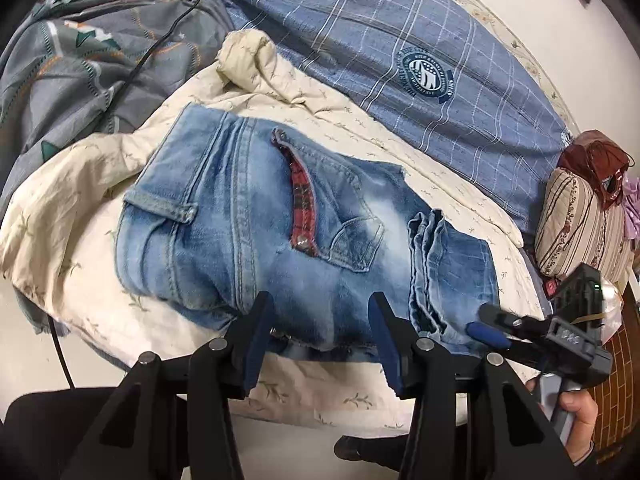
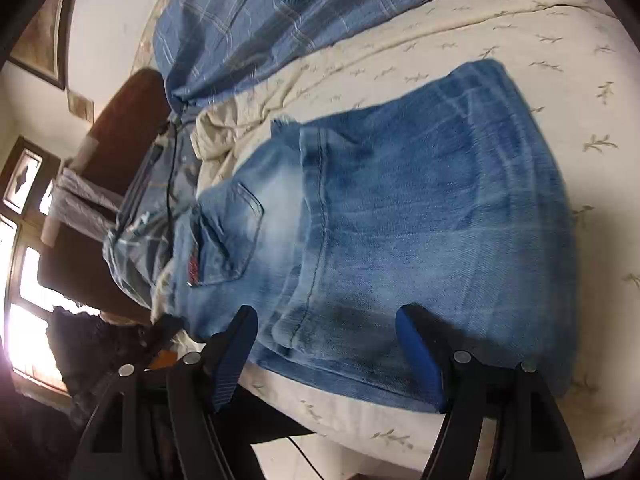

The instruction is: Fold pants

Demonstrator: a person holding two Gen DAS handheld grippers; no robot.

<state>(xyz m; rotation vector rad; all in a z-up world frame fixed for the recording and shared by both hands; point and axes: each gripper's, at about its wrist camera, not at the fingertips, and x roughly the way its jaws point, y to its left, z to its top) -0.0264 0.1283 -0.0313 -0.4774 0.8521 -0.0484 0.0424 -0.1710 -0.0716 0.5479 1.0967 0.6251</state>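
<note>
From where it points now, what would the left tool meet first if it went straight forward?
Most likely the folded jeans: the left tool points down at their near edge, with nothing between its open fingers. How far off the denim is stays unclear in this view.

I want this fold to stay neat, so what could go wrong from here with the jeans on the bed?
1. The jeans lie on a rumpled cream sheet; a low grab could pinch sheet with denim.
2. The bunched leg hems may slip apart if dragged.
3. Both open tools, the left hand-held gripper and the right hand-held gripper, work the same near edge and could collide.
</note>
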